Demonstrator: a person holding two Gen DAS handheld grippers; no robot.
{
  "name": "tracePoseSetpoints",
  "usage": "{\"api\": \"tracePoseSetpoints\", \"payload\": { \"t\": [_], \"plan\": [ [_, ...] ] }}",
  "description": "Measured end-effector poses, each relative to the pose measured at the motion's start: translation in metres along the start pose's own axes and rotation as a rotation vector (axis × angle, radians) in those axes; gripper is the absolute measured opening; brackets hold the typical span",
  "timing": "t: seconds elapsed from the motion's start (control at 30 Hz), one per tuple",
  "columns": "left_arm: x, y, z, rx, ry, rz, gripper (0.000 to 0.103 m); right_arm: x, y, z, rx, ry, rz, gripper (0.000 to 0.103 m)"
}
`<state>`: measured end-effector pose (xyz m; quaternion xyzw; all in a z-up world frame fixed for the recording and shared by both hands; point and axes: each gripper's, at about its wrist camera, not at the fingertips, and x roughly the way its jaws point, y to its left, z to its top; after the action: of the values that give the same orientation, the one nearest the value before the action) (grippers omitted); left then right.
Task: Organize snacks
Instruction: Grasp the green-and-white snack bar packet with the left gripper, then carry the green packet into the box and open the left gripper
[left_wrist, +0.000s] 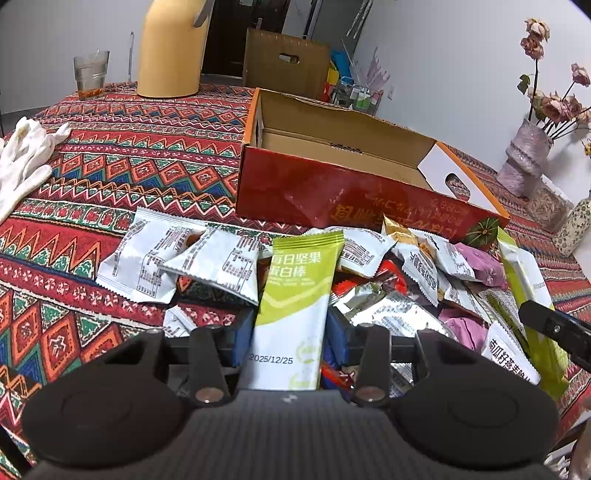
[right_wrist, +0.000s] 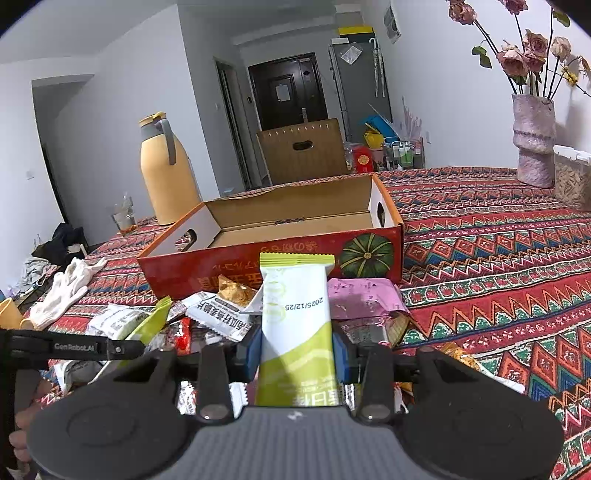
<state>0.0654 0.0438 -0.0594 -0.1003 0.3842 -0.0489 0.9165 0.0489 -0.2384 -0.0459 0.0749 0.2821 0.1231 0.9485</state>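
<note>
Both grippers loaded, red box waiting

The left gripper (left_wrist: 291, 334) is clamped on a green-and-white protein bar (left_wrist: 295, 295), and the right gripper (right_wrist: 295, 347) grips a second bar (right_wrist: 295, 321) the same way; both hang over the snack pile (left_wrist: 406, 280) on the near side of the patterned tablecloth (left_wrist: 110, 177). The open red cardboard box (right_wrist: 273, 266), just beyond the pile, looks empty. Judged step: carrying the bars forward; next, clear the near wall, then release inside.
</note>
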Motion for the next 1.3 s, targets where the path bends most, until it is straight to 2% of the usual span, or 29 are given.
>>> {"api": "tracePoseSetpoints", "payload": {
  "t": [0.27,0.57,0.83,1.3],
  "plan": [
    [-0.014,-0.006,-0.001,0.022,-0.041,0.037,0.039,-0.008,0.000,-0.001,0.003,-0.017,-0.001,0.038],
    [-0.047,-0.022,0.007,0.078,-0.147,0.080,0.039,-0.018,0.000,0.006,-0.005,-0.058,-0.005,0.038],
    [-0.062,-0.038,0.029,0.104,-0.228,0.091,0.039,-0.018,0.003,0.024,-0.021,-0.105,-0.005,0.038],
    [-0.050,-0.057,0.085,0.099,-0.304,0.104,0.039,0.019,0.007,0.077,-0.049,-0.171,-0.007,0.038]
  ]
}}
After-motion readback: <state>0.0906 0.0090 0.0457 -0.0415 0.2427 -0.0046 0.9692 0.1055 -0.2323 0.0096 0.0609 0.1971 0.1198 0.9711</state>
